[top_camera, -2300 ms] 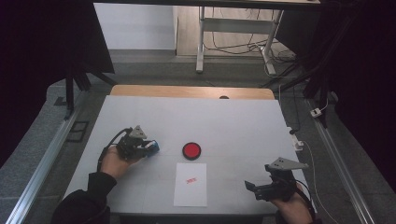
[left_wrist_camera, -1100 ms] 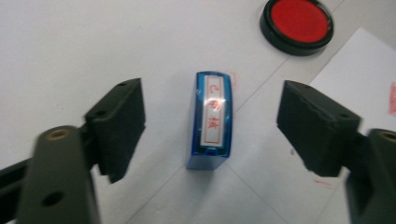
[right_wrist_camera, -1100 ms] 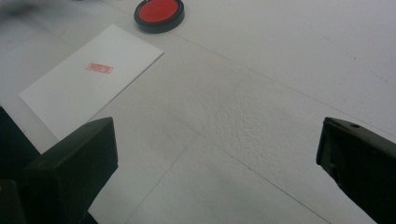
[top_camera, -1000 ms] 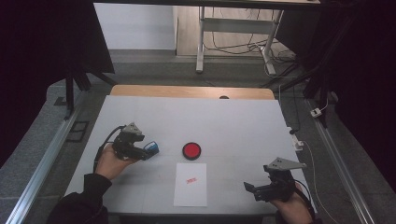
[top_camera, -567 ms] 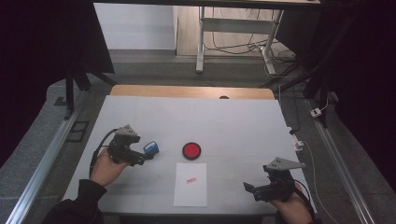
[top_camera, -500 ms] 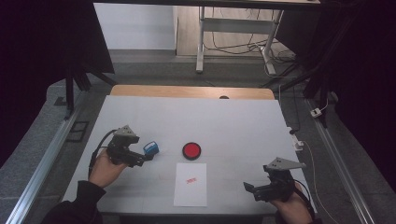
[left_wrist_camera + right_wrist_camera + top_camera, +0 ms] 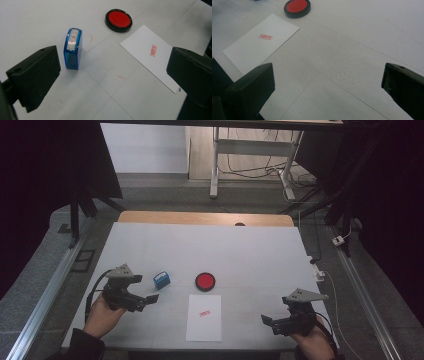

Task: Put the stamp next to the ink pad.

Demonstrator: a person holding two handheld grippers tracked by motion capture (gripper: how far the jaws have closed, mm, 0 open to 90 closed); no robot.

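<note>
Left gripper view: our left gripper (image 7: 112, 82) gapes empty beside the stamp (image 7: 72, 48); a careless swing could topple it.

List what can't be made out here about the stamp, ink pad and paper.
- Stamp: the label text on its top is too small to read in the left gripper view; in the right gripper view the top edge cuts it off.
- Paper: the red imprint's wording is too small and blurred in all views; the left gripper's jaw covers its near corner in the left gripper view.
- Ink pad: no lid in view.
</note>
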